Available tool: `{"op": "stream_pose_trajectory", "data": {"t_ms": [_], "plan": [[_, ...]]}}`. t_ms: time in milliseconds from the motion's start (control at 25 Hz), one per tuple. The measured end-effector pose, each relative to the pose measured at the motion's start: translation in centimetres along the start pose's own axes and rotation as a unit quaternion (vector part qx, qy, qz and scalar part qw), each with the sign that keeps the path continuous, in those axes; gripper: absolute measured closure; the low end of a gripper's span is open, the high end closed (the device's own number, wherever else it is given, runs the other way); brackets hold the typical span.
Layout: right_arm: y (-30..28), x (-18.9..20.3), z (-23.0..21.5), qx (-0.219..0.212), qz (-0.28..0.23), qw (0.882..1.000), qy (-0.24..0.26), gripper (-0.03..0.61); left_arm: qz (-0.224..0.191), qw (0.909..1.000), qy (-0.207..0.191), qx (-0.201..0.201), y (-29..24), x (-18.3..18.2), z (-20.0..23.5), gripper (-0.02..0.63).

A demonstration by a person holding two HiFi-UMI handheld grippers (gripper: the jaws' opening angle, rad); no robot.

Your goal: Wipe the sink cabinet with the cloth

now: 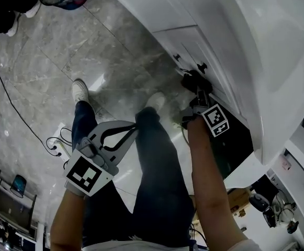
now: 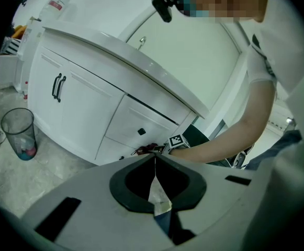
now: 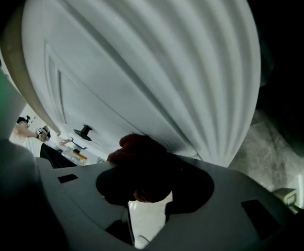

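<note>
The white sink cabinet (image 1: pixel 193 41) runs along the right of the head view, with small black knobs (image 1: pixel 202 66) on its fronts. My right gripper (image 1: pixel 196 88) is shut on a dark red cloth (image 1: pixel 193 80) and holds it against the cabinet front just below the knobs. In the right gripper view the cloth (image 3: pixel 141 161) bulges between the jaws of that gripper (image 3: pixel 144 166), touching the white panel (image 3: pixel 141 61); a knob (image 3: pixel 83 132) is to its left. My left gripper (image 1: pixel 135 127) hangs over my legs, shut and holding nothing; its tips (image 2: pixel 154 158) meet.
A clear waste bin (image 2: pixel 18 132) stands on the marble floor left of the cabinet. A black cable (image 1: pixel 15 109) and a power strip (image 1: pixel 57 146) lie on the floor at left. Beside my right arm a dark opening (image 1: pixel 235 140) shows in the cabinet. My shoes (image 1: pixel 80 90) stand close to it.
</note>
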State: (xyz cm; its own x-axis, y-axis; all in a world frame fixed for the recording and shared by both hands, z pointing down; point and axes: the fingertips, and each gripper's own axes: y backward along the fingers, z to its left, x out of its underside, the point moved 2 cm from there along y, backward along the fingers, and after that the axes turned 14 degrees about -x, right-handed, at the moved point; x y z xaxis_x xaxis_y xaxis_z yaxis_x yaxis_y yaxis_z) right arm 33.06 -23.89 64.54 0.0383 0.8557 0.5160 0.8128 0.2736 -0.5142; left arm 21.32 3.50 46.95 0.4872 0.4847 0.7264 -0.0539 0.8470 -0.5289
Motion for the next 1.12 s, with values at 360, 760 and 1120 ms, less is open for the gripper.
{"op": "stream_pose_trajectory", "data": {"t_ms": [360,760,1120], "plan": [[0.8,-0.4,0.5,0.015,0.012,1.000,-0.008,0.429,-0.009,0.9999,0.009,-0.011,-0.5,-0.3,-1.3,0.601],[5.2,-3.9,5.3,0.004,-0.028,0.999,-0.026,0.430,-0.014,0.9997,-0.009,0.020,0.4,-2.2,-1.9,0.601],[8.0,-6.0,8.3,0.010,-0.061,0.997,-0.049,0.430,-0.007,0.9994,-0.004,0.034,2.6,-3.7,-0.9,0.601]]}}
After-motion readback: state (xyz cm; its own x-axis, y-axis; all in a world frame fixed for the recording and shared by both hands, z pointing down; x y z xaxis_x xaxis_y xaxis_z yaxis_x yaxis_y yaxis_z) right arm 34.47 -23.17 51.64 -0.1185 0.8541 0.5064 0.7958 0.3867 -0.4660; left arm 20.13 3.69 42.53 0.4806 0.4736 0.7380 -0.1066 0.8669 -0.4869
